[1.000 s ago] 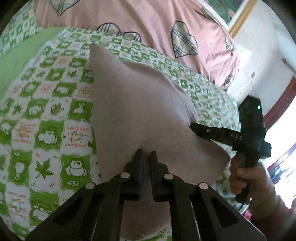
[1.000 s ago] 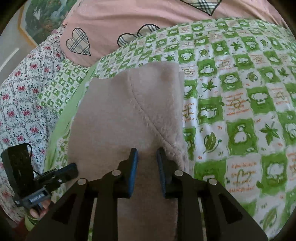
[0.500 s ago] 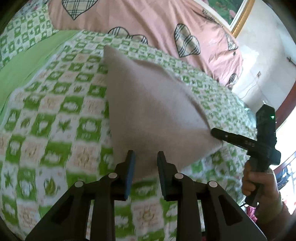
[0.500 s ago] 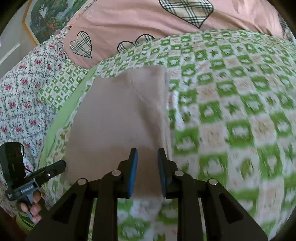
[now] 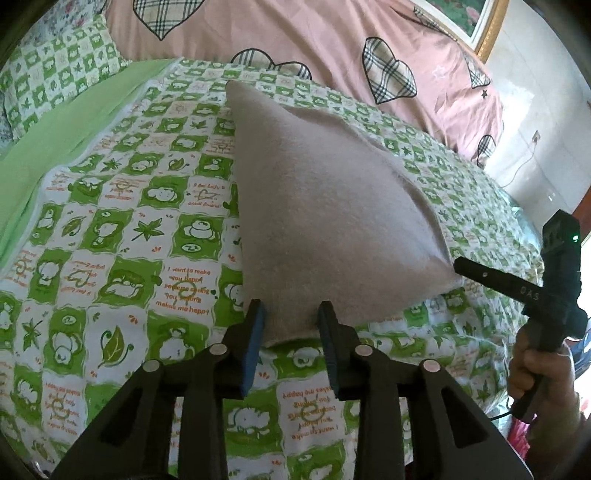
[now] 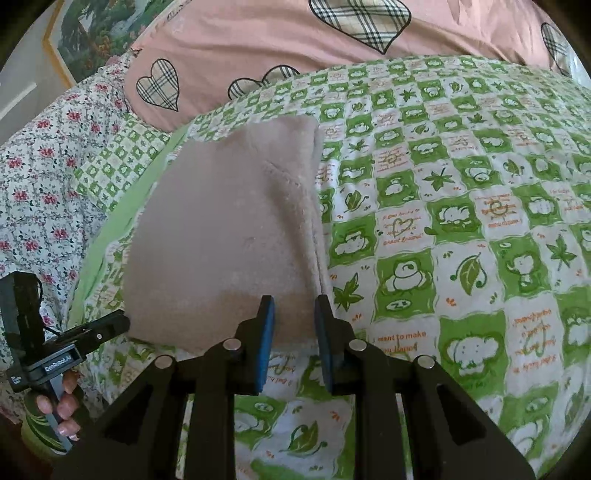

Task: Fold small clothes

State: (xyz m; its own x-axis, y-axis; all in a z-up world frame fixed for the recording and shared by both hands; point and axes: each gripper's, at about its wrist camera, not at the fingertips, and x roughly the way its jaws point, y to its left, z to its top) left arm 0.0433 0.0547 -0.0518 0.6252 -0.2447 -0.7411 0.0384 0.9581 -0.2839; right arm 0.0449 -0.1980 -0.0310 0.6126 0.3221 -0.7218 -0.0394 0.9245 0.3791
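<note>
A beige fleece garment [image 5: 325,221] lies folded flat on the green-and-white checked bedspread [image 5: 122,258]. It also shows in the right wrist view [image 6: 221,240], with a folded layer along its right side. My left gripper [image 5: 291,314] is open and empty, its tips just above the garment's near edge. My right gripper [image 6: 293,301] is open and empty at the garment's near right corner. The right gripper shows in the left wrist view [image 5: 461,264] with its tip at the garment's right corner. The left gripper shows in the right wrist view [image 6: 118,319] by the near left corner.
A pink quilt with plaid hearts [image 5: 295,33] is piled along the far side of the bed. A floral pillow [image 6: 44,177] and a plain green sheet strip [image 5: 74,122] lie to the left. A framed picture [image 6: 92,33] hangs on the wall.
Both grippers have let go of the garment, opened and drawn back toward its near edge. The garment now lies flat on the bedspread.
</note>
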